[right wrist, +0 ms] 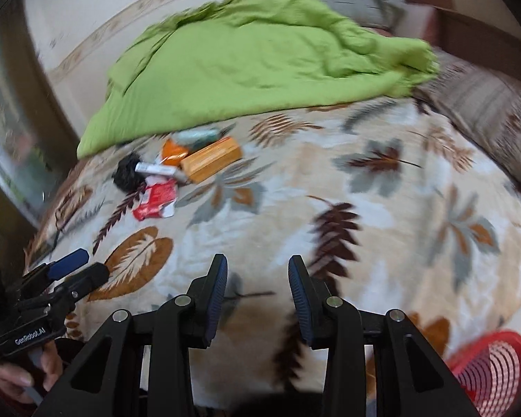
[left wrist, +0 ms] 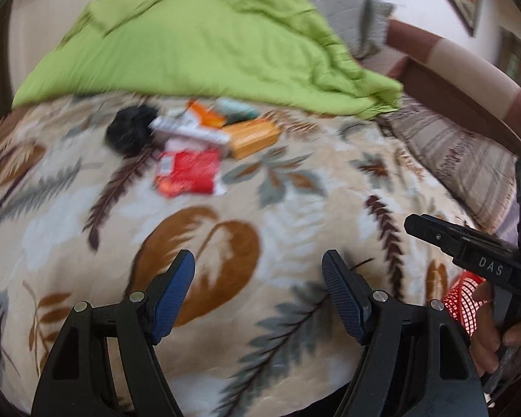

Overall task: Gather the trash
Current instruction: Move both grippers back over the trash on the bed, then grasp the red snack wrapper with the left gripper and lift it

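A cluster of trash lies on the leaf-patterned blanket (left wrist: 295,208) ahead: a red wrapper (left wrist: 187,170) (right wrist: 156,198), an orange box (left wrist: 253,137) (right wrist: 212,160), a white box (left wrist: 187,128) (right wrist: 156,169), a black crumpled lump (left wrist: 130,132) (right wrist: 126,172), an orange packet (left wrist: 206,113) (right wrist: 172,151) and a teal packet (left wrist: 236,109) (right wrist: 196,135). My left gripper (left wrist: 258,274) is open and empty, well short of the trash. My right gripper (right wrist: 257,278) is open and empty, also short of it. A red mesh basket (right wrist: 493,371) (left wrist: 463,302) sits at the near right.
A green sheet (left wrist: 208,45) (right wrist: 253,66) is bunched behind the trash. A grey pillow (left wrist: 333,3) and a striped pillow (left wrist: 458,160) lie at the right by the wooden headboard (left wrist: 469,69). The frames are motion-blurred.
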A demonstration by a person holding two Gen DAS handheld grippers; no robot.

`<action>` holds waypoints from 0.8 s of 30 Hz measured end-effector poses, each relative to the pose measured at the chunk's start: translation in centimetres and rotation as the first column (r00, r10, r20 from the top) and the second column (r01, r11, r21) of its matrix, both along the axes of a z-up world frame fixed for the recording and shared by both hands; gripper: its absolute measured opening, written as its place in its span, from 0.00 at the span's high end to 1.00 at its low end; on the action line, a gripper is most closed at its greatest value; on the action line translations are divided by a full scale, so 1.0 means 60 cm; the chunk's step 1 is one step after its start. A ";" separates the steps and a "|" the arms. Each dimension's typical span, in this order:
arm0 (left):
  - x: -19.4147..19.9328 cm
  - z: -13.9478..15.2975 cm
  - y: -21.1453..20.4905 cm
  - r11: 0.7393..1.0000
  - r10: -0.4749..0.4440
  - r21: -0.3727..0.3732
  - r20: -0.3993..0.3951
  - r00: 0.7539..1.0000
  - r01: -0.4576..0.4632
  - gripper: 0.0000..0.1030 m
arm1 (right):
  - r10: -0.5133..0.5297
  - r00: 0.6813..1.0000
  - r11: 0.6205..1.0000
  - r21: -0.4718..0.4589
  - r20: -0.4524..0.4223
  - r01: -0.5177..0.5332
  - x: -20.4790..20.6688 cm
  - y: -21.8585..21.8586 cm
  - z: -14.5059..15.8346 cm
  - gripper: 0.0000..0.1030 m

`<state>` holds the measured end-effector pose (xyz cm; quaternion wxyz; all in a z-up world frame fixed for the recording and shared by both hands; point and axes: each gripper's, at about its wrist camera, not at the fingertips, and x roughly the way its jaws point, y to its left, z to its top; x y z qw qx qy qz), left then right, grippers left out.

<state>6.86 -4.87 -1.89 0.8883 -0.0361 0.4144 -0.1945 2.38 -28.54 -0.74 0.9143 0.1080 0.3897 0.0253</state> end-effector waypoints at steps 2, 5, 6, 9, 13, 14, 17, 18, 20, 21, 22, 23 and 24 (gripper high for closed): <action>0.012 -0.009 0.020 0.999 0.032 -0.012 -0.033 0.999 -0.032 0.28 | 0.016 1.000 1.000 -0.010 -0.007 -0.016 0.011 0.016 -0.010 0.62; 0.043 -0.020 0.053 0.994 0.089 -0.059 -0.080 0.993 -0.094 0.28 | 0.040 0.999 0.999 -0.017 -0.030 -0.041 0.021 0.034 -0.035 0.62; 0.061 -0.024 0.065 0.990 0.108 -0.083 -0.101 0.989 -0.116 0.28 | 0.043 0.998 0.999 -0.027 -0.039 -0.044 0.023 0.037 -0.038 0.62; 0.114 -0.028 0.077 0.982 0.135 -0.118 -0.127 0.983 -0.150 0.28 | 0.041 0.999 0.999 -0.011 0.000 -0.041 0.018 0.033 -0.033 0.62; 0.207 -0.036 0.085 0.967 0.182 -0.153 -0.137 0.974 -0.202 0.28 | 0.023 1.000 0.999 0.023 -0.008 -0.022 0.020 0.023 -0.038 0.62; 0.225 -0.041 0.085 0.965 0.183 -0.163 -0.148 0.972 -0.206 0.28 | 0.019 1.000 0.999 0.036 -0.007 -0.018 0.021 0.019 -0.039 0.62; 0.281 -0.070 0.083 0.957 0.216 -0.154 -0.193 0.957 -0.247 0.29 | 0.024 1.000 0.998 0.066 -0.014 -0.023 0.024 0.014 -0.042 0.62; 0.299 -0.087 0.079 0.957 0.226 -0.130 -0.232 0.946 -0.260 0.29 | 0.022 1.000 0.997 0.069 -0.013 -0.021 0.024 0.013 -0.042 0.62; 0.309 -0.105 0.074 0.955 0.212 -0.147 -0.265 0.941 -0.256 0.29 | 0.027 1.000 0.997 0.072 -0.007 -0.027 0.023 0.014 -0.041 0.62; 0.307 -0.104 0.069 0.958 0.210 -0.139 -0.252 0.945 -0.250 0.29 | 0.026 1.000 0.997 0.072 0.000 -0.026 0.021 0.014 -0.040 0.62; 0.304 -0.100 0.061 0.964 0.190 -0.137 -0.241 0.952 -0.227 0.29 | 0.025 1.000 0.997 0.073 0.005 -0.025 0.019 0.013 -0.039 0.62; 0.300 -0.100 0.053 0.969 0.152 -0.155 -0.248 0.957 -0.194 0.38 | 0.027 1.000 0.997 0.077 0.010 -0.028 0.018 0.012 -0.038 0.62; 0.293 -0.101 0.044 0.969 0.113 -0.183 -0.267 0.957 -0.166 0.47 | 0.030 0.999 0.996 0.086 0.013 -0.031 0.018 0.011 -0.038 0.62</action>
